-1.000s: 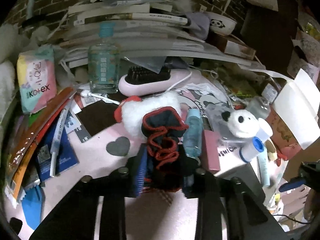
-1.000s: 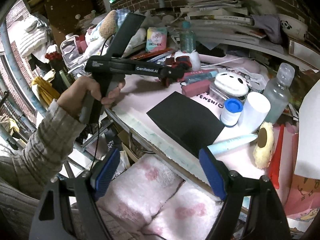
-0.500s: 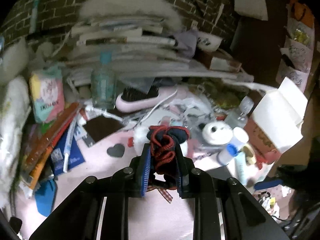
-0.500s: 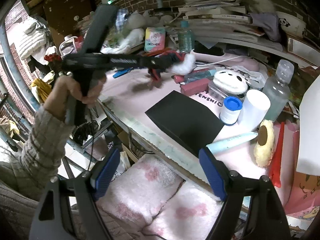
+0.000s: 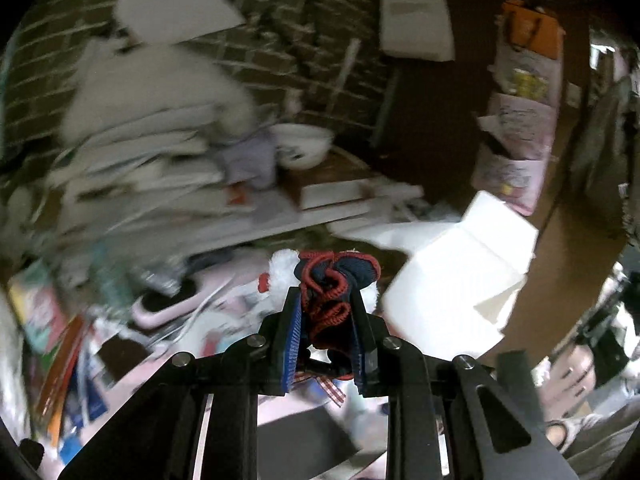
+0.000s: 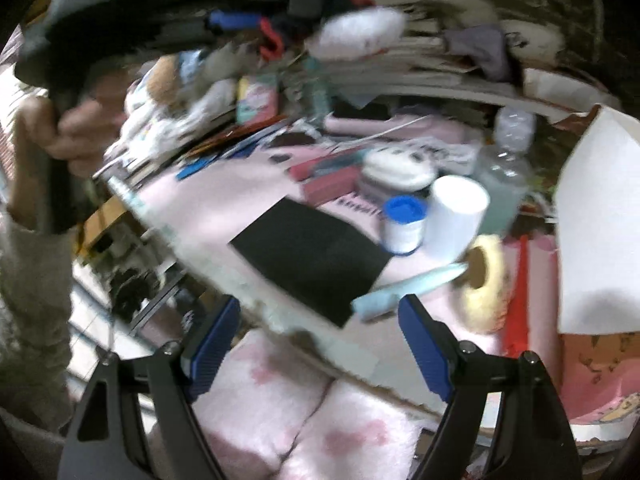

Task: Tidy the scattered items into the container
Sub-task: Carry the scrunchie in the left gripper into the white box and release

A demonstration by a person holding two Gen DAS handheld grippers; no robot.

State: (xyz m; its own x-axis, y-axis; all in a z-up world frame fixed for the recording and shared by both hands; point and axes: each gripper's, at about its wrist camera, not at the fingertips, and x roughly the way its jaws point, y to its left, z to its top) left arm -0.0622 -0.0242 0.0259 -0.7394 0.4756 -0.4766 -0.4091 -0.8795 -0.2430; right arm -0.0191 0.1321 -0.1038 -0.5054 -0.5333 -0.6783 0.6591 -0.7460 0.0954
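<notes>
Pinching a navy-and-red plush toy (image 5: 334, 300), left tongs (image 5: 326, 344); right tongs (image 6: 320, 344) spread, empty, visible only in right view.

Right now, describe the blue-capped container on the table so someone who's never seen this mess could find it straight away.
Start at the pink table and find the flat black sheet near its front edge. Just past the sheet's far right corner stands a small white jar, next to a taller plain white cup. Its round bright blue lid sets it apart from the white things around it.
</notes>
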